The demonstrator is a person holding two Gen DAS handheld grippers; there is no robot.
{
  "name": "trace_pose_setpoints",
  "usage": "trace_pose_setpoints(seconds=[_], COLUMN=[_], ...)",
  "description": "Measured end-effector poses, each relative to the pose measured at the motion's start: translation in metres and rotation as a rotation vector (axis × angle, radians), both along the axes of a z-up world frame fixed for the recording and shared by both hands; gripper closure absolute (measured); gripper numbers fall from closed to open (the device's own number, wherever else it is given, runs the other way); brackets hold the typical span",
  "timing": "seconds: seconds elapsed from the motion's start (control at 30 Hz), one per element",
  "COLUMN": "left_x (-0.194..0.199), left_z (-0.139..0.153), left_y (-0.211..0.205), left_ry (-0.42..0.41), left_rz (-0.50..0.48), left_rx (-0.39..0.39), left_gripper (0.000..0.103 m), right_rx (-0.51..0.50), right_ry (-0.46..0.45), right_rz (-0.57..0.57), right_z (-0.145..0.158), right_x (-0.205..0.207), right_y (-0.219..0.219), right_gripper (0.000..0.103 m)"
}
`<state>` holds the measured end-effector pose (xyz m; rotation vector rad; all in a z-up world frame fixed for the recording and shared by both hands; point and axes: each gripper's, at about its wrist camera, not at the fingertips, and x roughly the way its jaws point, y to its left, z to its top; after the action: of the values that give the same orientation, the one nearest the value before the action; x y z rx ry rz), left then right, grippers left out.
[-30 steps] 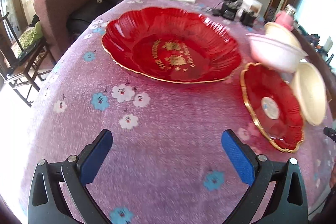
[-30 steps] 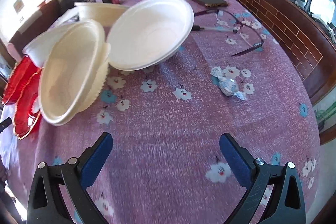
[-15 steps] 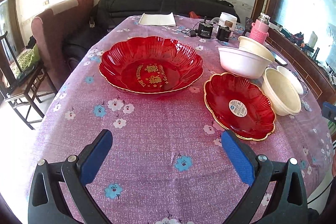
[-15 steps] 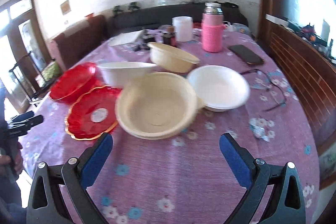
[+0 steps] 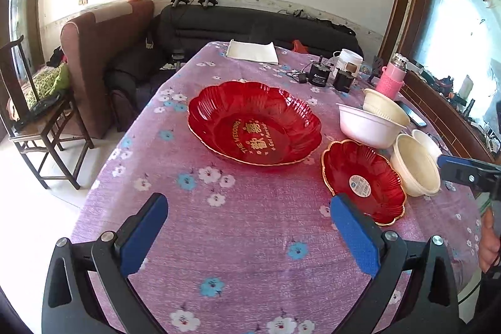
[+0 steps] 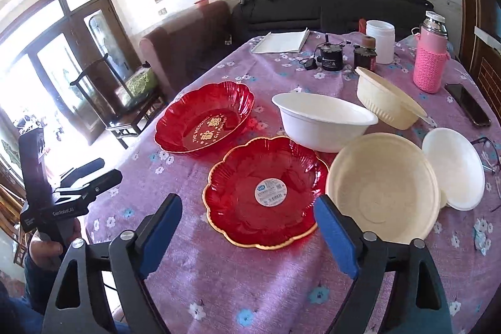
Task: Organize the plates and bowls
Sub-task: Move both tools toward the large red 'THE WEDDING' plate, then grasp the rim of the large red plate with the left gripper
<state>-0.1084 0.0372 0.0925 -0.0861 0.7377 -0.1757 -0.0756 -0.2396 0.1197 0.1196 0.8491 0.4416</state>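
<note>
Blue fingertips (image 6: 335, 235) of the right gripper (image 6: 247, 235) are standing spread with nothing between them, having just been narrowing a little, and are hovering over the near rim of the small red plate (image 6: 266, 190). Across the table (image 5: 250, 240) the left gripper (image 5: 247, 233) is likewise hanging wide and empty, near its front edge. To my eye the plate comes first: pinch its gold rim at the near lip, lift it level, and set it inside the large red plate (image 5: 253, 124) further left. Cream bowl (image 6: 380, 188) is sitting just right, white bowl (image 6: 322, 121) beyond; nest those afterwards. Gold lettering is reading "THE WEDDING" and "Get Married"; the round sticker (image 6: 271, 191) is too small to read.
</note>
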Motion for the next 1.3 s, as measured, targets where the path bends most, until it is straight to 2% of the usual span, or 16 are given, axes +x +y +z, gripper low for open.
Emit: trace_pose_setpoints(seconds=[0.1,0.13,0.2,0.23,0.27,0.3,0.47,0.53,0.73,0.9,1.03,1.1,1.13,1.17,1.3], left_x=[0.009,0.014,0.027,0.034,0.045,0.051,0.091,0.105,0.15,0.173,0.184,0.19,0.192,0.196,0.202], left_z=[0.006,0.007,0.009,0.009,0.008,0.008,0.004,0.003,-0.015,-0.032,-0.04,-0.044,-0.046,-0.049,-0.054], left_y=[0.011,0.015,0.024,0.028,0.033,0.037,0.05,0.057,0.071,0.078,0.076,0.072,0.07,0.066,0.059], left_ry=[0.0,0.003,0.027,0.037,0.065,0.082,0.161,0.165,0.244,0.277,0.287,0.299,0.307,0.312,0.315], left_rz=[0.015,0.019,0.012,0.015,0.019,0.014,-0.005,0.03,0.036,0.068,0.045,0.026,0.027,0.022,0.026], left_rx=[0.008,0.0,-0.033,-0.043,-0.053,-0.065,-0.11,-0.106,-0.162,-0.165,-0.19,-0.195,-0.19,-0.189,-0.153], left_gripper=[0.001,0.004,0.019,0.033,0.037,0.038,0.038,0.038,0.038,0.038,0.04,0.055,0.069,0.078,0.084], right_rx=[0.034,0.056,0.081,0.093,0.109,0.122,0.196,0.223,0.215,0.153,0.138,0.136,0.132,0.126,0.094], right_ry=[0.052,0.072,0.108,0.12,0.128,0.144,0.231,0.262,0.292,0.291,0.312,0.317,0.319,0.32,0.316], right_rz=[0.024,0.031,0.046,0.042,0.04,0.035,-0.003,-0.012,-0.055,-0.086,-0.098,-0.097,-0.095,-0.095,-0.095], right_z=[0.001,0.001,0.0,-0.001,-0.002,-0.004,-0.014,-0.02,-0.033,-0.044,-0.056,-0.061,-0.062,-0.064,-0.069], right_x=[0.02,0.028,0.043,0.049,0.056,0.063,0.101,0.115,0.145,0.162,0.17,0.175,0.177,0.178,0.184], right_y=[0.017,0.022,0.031,0.034,0.036,0.039,0.045,0.047,0.053,0.06,0.061,0.062,0.063,0.064,0.071], right_gripper=[0.027,0.034,0.042,0.047,0.05,0.057,0.058,0.058,0.058,0.06,0.061,0.064,0.066,0.066,0.074])
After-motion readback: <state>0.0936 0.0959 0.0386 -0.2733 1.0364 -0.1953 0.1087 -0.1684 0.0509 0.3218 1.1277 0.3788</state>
